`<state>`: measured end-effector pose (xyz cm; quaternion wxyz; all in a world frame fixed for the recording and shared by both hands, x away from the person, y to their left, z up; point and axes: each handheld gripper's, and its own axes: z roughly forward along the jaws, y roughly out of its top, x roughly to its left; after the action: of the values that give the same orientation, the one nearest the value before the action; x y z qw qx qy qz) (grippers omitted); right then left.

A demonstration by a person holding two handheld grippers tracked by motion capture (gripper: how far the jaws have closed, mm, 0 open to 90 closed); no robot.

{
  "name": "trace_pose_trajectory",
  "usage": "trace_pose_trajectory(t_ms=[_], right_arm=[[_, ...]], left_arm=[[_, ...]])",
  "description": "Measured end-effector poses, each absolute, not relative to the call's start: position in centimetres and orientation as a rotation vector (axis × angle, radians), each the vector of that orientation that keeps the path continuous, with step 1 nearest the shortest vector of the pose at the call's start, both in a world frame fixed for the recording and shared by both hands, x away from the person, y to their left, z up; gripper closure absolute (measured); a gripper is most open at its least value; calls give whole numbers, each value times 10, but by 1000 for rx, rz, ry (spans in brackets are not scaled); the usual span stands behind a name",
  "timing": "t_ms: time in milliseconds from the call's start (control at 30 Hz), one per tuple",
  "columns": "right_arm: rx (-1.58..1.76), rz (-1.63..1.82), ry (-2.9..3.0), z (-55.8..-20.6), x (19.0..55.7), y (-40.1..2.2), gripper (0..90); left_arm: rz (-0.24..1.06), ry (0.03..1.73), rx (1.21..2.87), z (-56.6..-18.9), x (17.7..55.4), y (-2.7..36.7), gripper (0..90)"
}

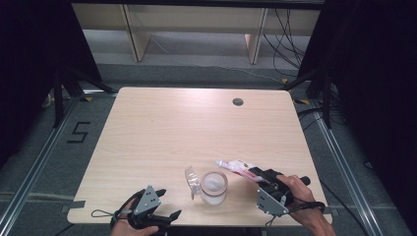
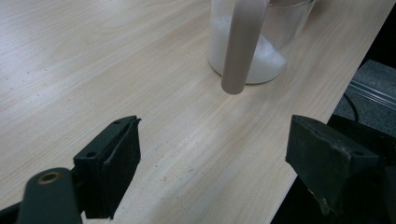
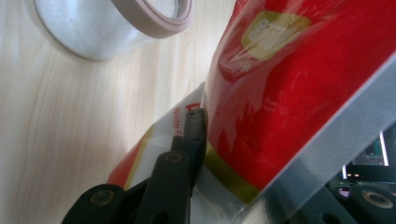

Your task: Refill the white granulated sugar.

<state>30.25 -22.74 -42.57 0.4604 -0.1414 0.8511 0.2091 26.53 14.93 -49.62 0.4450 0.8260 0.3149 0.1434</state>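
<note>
High view: one jar [image 1: 214, 187], one pouch [image 1: 239, 167], two grippers [image 1: 147, 209] [image 1: 259, 175].

In the left gripper view the jar [image 2: 261, 42] is cut off by the top edge, so its rim and lid stay unseen, and a pale strip [image 2: 240, 44] hangs across its front, hiding part of the white powder. In the right gripper view the red packet [image 3: 289, 93] runs off the top and right edges, covers one black jaw, and its print is too blurred to read. From above, the packet's [image 1: 238, 167] near end is hidden inside the right hand-held gripper [image 1: 263, 178].
</note>
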Motion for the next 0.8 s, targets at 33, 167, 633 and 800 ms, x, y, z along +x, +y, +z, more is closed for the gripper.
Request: trace_pose_trajectory(t_ms=[33, 167, 633, 800], right_arm=[[-371, 508, 2079, -425, 304, -226, 774], [-343, 556, 2091, -426, 310, -224, 774], [-85, 747, 2132, -435, 325, -241, 778], [-2, 772, 2161, -436, 323, -247, 777]], left_arm=[[354, 788, 2028, -497, 265, 148, 174], [350, 787, 2033, -496, 265, 149, 174], [356, 775, 2052, -495, 265, 150, 174], [369, 778, 2057, -495, 265, 150, 174]])
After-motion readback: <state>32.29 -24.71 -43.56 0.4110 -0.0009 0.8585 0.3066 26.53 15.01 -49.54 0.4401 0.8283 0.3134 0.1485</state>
